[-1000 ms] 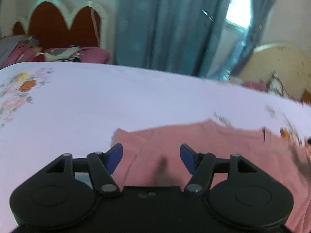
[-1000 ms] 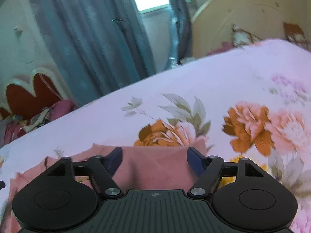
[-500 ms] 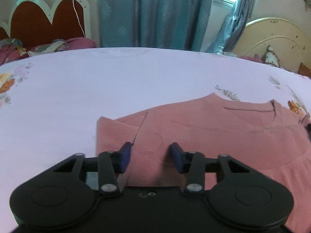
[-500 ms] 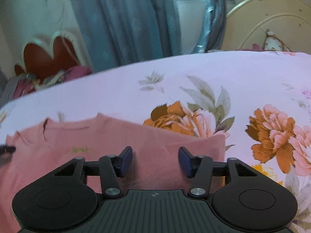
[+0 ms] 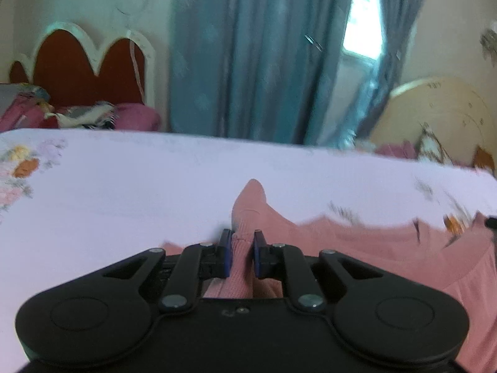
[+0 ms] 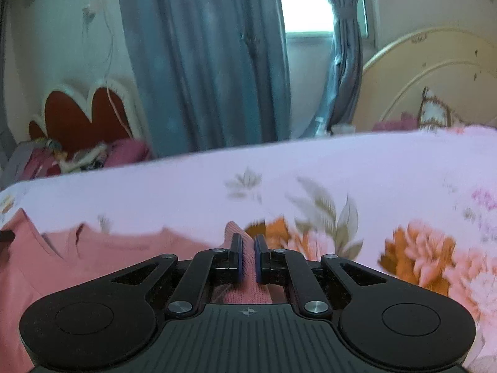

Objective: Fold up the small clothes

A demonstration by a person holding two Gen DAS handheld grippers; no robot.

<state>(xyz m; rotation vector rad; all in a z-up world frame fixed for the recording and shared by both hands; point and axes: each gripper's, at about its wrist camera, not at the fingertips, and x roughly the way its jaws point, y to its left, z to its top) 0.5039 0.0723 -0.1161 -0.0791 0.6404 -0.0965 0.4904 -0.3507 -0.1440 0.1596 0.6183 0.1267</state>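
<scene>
A small pink knit top (image 5: 372,245) lies on the floral bedsheet (image 5: 124,180). My left gripper (image 5: 242,251) is shut on a pinched fold of the pink top at its left end, and the cloth pokes up between the blue pads. My right gripper (image 6: 247,258) is shut on a fold of the same pink top (image 6: 93,258) at its right end. The top spreads left of the right gripper, with its neckline toward the far side. Both views are motion blurred.
The pale pink bedsheet (image 6: 341,186) has orange and pink flower prints at the right. Beyond the bed stand a red headboard (image 5: 84,68) with piled clothes, blue curtains (image 5: 257,56), a window and a cream headboard (image 6: 435,84).
Both grippers went from wide open over the pink top to shut on folds of it. The cloth now rises between each pair of pads, and both views have tilted upward.
</scene>
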